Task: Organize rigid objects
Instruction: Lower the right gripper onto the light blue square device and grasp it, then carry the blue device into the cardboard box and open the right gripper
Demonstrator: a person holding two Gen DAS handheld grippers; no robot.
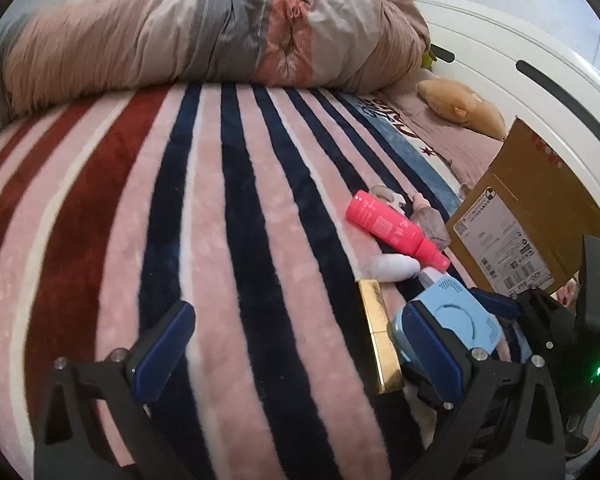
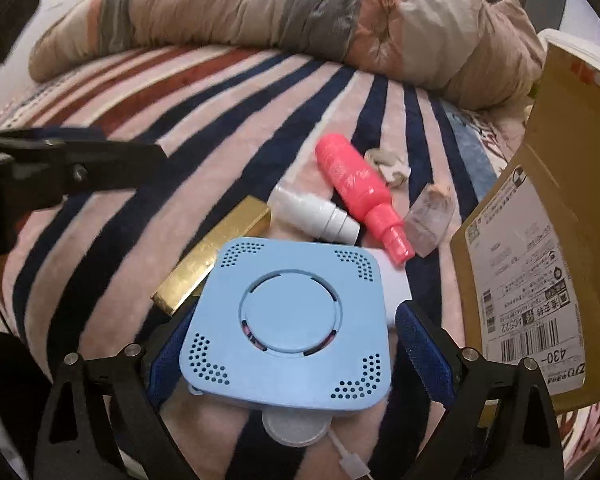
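A light blue square device [image 2: 288, 312] with vent holes sits between the fingers of my right gripper [image 2: 292, 344], which is closed on its sides just above the striped blanket. It also shows in the left wrist view [image 1: 456, 320]. Behind it lie a gold bar-shaped box [image 2: 212, 256], a white bottle [image 2: 312, 212], a pink spray bottle [image 2: 356, 196] and a clear faceted block [image 2: 430, 220]. My left gripper [image 1: 296, 344] is open and empty over the blanket, left of the gold box [image 1: 380, 340] and pink bottle [image 1: 392, 228].
An open cardboard box [image 2: 540, 240] with a shipping label stands at the right. A rolled duvet [image 1: 204, 36] lies across the far side of the bed. A tan plush toy [image 1: 460, 108] and white headboard [image 1: 540, 64] sit at the far right.
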